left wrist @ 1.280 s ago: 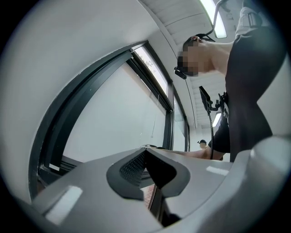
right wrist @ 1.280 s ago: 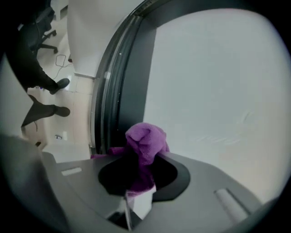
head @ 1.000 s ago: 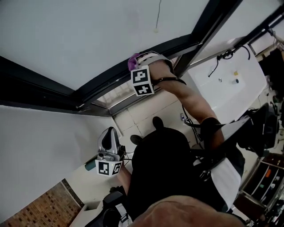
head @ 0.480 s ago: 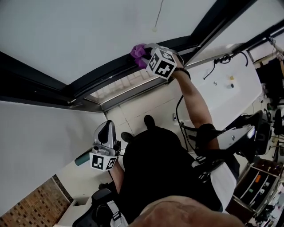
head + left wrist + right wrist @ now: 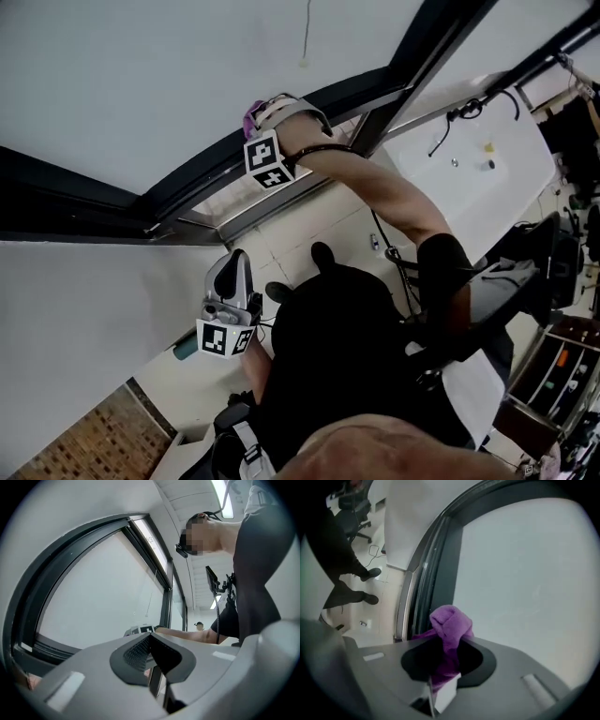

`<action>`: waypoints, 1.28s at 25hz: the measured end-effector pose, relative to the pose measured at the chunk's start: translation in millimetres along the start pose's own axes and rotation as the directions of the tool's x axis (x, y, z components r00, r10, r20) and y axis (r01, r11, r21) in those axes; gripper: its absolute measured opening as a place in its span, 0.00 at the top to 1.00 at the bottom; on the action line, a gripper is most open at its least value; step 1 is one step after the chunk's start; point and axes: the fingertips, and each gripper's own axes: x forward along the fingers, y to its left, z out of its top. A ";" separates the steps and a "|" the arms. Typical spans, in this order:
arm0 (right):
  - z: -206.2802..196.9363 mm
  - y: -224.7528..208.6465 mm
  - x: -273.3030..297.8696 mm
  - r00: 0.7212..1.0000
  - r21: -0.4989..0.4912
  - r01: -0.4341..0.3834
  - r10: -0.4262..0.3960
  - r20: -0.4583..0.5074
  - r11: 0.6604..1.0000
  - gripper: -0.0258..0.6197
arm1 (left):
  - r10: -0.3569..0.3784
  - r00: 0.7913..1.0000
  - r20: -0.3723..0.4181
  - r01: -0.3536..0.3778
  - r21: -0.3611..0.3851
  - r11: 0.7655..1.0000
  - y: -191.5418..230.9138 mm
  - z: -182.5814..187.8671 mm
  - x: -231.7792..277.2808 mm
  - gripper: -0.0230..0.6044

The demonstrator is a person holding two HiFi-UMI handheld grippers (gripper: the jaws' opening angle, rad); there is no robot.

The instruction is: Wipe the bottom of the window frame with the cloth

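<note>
- The cloth (image 5: 450,623) is purple and soft-looking, bunched into a rounded, folded lump that sticks out past the tool's tips, with a thinner strip trailing back between them.
- The right tool (image 5: 444,644) is clamped on the cloth, its jaws pressing on the strip.
- In the head view the cloth shows as a small purple tuft at the end of the outstretched right arm (image 5: 394,202), right at the dark window frame (image 5: 187,187), where its bottom rail meets the pale pane (image 5: 141,75).
- From the right gripper view the lump lies over the line between frame and pane; whether it presses on either I cannot tell.
- The left tool (image 5: 150,638) has its jaws together with nothing between them, held low near the person's body and well apart from the cloth.
</note>
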 end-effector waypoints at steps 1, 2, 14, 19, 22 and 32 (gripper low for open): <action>-1.4 11.0 2.7 1.000 -0.037 -0.024 0.023 -0.020 0.999 0.85 | 0.007 1.000 -0.002 -0.007 0.001 1.000 -0.2 0.2 -2.4 0.97; -1.3 24.3 -4.1 0.999 -0.063 -0.049 0.047 -0.026 0.997 0.85 | 0.018 1.000 -0.006 -0.018 0.000 1.000 1.8 -0.2 -6.3 0.97; -98.0 56.5 -99.3 0.903 0.719 -0.271 -0.090 0.420 0.640 0.85 | 0.083 0.995 -0.053 -0.083 -0.003 0.997 42.0 -10.1 -16.9 0.97; -103.8 -21.1 -55.8 0.746 0.847 -0.391 -0.415 0.521 0.360 0.85 | -0.010 0.998 -0.070 0.011 0.013 1.000 2.3 -5.4 16.5 0.97; -75.2 -24.7 -26.5 0.756 0.812 -0.415 -0.341 0.559 0.411 0.85 | -0.027 0.996 -0.083 0.027 0.001 1.000 -9.9 -11.2 25.4 0.97; -46.0 122.2 -141.3 0.590 0.488 -0.584 -0.073 0.804 0.649 0.85 | 0.012 0.990 -0.141 -0.012 0.002 1.000 -5.3 -20.8 27.0 0.97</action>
